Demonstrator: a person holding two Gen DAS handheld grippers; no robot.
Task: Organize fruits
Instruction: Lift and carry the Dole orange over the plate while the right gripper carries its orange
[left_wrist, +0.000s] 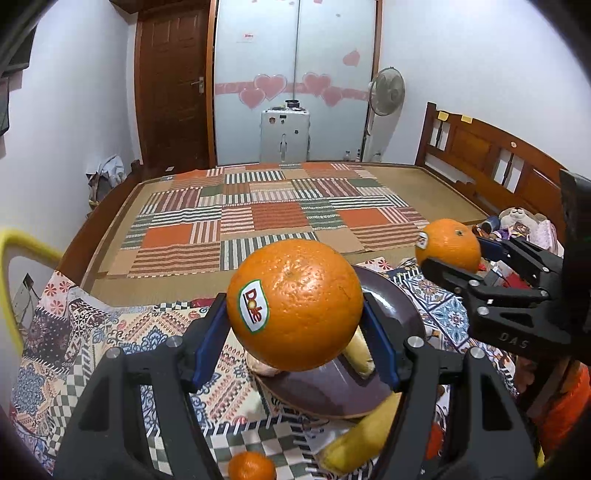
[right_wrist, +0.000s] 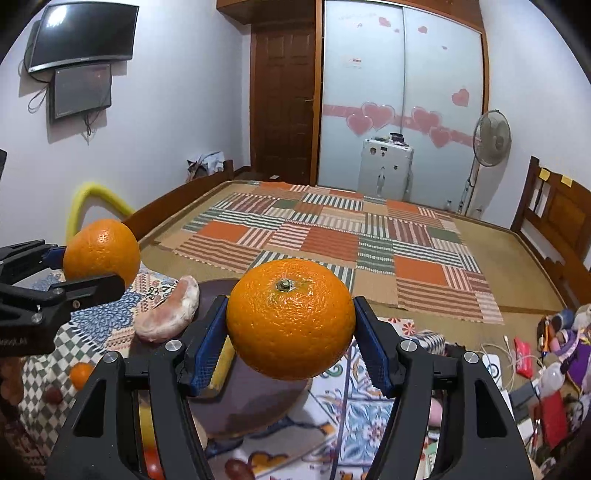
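A bedroom with pale white walls (right_wrist: 177, 122), evenly lit. A dark wooden door (right_wrist: 284, 99) stands closed beside a frosted sliding wardrobe (right_wrist: 402, 92) decorated with pink heart stickers. Before the wardrobe sits a white suitcase (right_wrist: 386, 170), small items on top, and to its right a standing fan (right_wrist: 493, 138). A wide wooden bed (left_wrist: 110, 206) carries a woven mat under a patchwork striped blanket (left_wrist: 273, 214) of orange, green and brown; its headboard (left_wrist: 491, 158) bears yellow notes. Two dark screens (right_wrist: 83, 35) hang on the left wall, cables trailing.
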